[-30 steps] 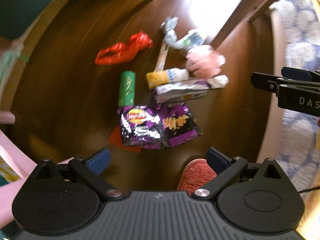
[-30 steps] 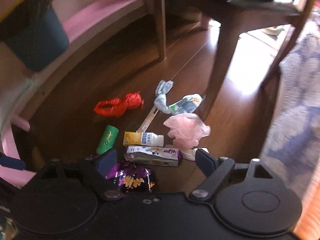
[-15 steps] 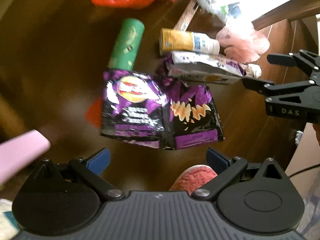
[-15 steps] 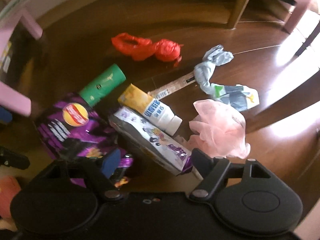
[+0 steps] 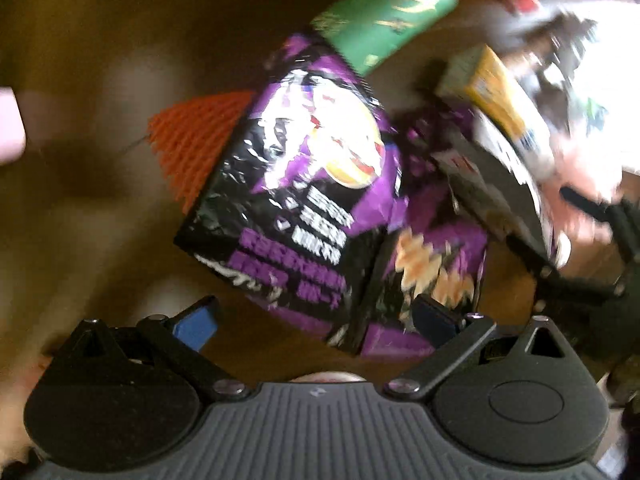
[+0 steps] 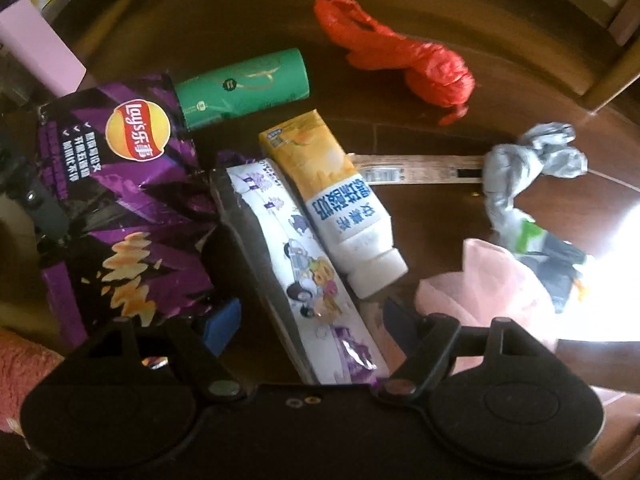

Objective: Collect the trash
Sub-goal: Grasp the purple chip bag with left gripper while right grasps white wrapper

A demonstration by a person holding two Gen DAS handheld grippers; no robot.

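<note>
I am holding my right tongs (image 6: pixel 310 320) wide apart and empty over the flat carton (image 6: pixel 296 264) on the floor (image 6: pixel 460 128); my left tongs (image 5: pixel 316 320), likewise spread and gripping nothing, are hanging above the purple crisp bag (image 5: pixel 304 184).

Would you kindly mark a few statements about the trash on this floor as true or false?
1. The green tube lies on its side. True.
2. The right gripper is clamped on the red plastic bag. False: its jaws stand apart over the white illustrated carton, and the bag lies far off.
3. The yellow and white bottle lies alongside the carton. True.
4. The purple Lay's chip bag stands upright. False: it lies flat on the wooden floor.
5. The left gripper holds the chip bag. False: its jaws are open above it.
</note>
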